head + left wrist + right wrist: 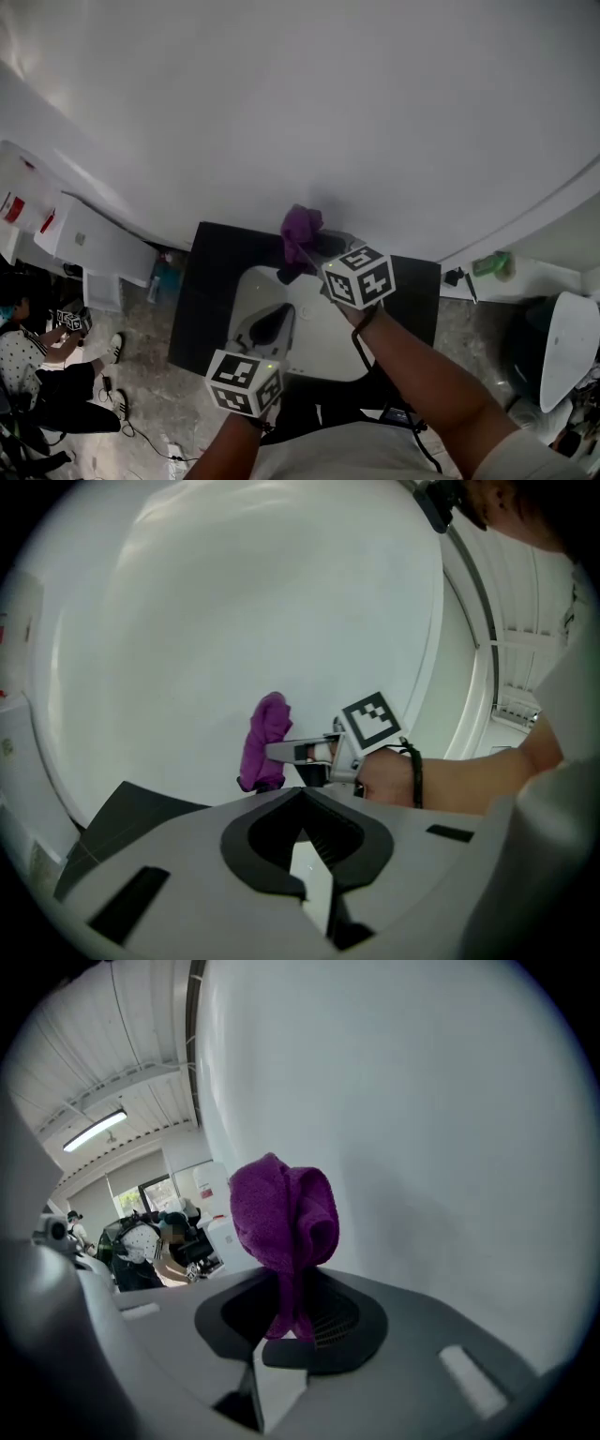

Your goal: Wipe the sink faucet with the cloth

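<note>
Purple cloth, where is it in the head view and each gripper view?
Head view: purple cloth at centre, just beyond the sink.
Left gripper view: cloth left of centre, at the right gripper's tip.
Right gripper view: cloth at centre, pinched between the jaws.
Shared landmark: the white wall behind it.

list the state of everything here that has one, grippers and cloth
cloth: bunched into a lump, one end pinched in the right gripper, the rest sticking out past the jaws
right gripper: shut on the cloth, held up near the white wall
left gripper: shut, nothing between its jaws, held lower over the sink
</note>
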A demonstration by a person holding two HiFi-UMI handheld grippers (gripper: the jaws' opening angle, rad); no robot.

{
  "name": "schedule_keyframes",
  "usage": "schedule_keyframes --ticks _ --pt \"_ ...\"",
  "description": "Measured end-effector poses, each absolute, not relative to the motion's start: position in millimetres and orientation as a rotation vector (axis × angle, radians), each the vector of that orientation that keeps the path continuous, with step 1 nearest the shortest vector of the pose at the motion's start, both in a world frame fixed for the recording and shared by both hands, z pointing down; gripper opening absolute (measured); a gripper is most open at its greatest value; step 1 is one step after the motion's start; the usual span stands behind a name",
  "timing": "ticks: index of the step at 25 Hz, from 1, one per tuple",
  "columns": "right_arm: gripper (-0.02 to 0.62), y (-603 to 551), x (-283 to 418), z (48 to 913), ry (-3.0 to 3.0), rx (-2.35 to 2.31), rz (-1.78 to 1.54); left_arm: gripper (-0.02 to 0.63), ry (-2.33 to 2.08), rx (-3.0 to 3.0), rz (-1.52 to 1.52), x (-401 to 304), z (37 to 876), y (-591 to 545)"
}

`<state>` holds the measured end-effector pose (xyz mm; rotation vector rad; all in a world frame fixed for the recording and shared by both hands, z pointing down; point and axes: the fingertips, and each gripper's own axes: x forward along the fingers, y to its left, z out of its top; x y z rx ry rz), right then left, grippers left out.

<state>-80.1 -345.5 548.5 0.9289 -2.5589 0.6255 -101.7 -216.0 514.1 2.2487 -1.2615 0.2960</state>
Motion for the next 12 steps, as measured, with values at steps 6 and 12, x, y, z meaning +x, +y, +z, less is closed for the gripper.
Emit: schedule_keyframes --ticks 6,12 --pt "0.075 -357 -67 605 -2.419 0.947 0.596 0.006 -1.228 2.233 0.322 -115 531 -233" --pt "0.074 -367 3 590 -2.343 1.159 0.604 0.006 -1.188 2.257 0.325 -117 533 -244"
